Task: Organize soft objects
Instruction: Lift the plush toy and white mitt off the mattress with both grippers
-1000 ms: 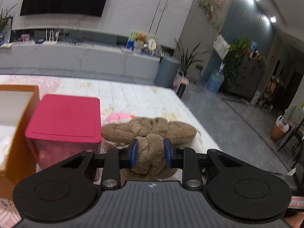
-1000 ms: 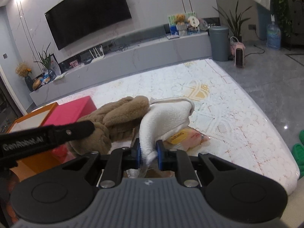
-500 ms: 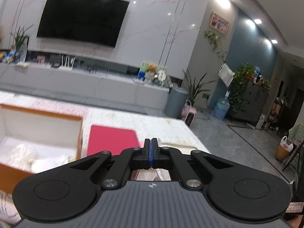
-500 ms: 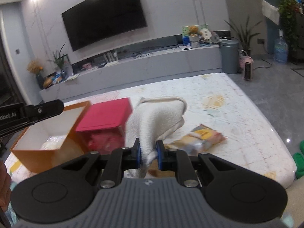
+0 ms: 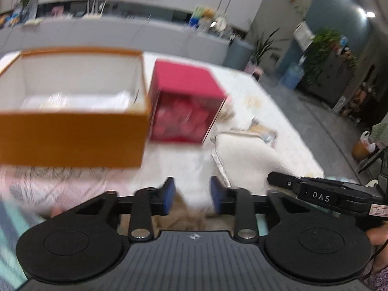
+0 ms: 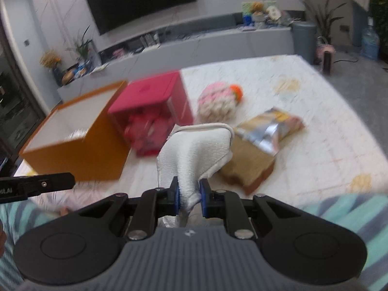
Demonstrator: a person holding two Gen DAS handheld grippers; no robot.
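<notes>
left hand-held gripper [image 5: 190,197]: jaws apart, gripped nothing | right hand-held gripper [image 6: 189,200]: clamped on white towel [image 6: 196,150] | orange box [image 5: 72,111] stood touching red box [image 5: 186,104]

Home living room: wall television [image 6: 139,1], media console [image 6: 218,41], houseplants [image 6: 322,17].

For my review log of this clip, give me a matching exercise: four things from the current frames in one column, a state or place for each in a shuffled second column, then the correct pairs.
Column 1
1. left gripper
2. white fleece cloth
3. orange box
4. snack packet

Column 2
A. lidless, white inside
B. jaws apart, nothing between them
C. lying on the table, right of the pink box
D. pinched between the right gripper's fingers

Pairs: 1-B, 2-D, 3-A, 4-C
</notes>
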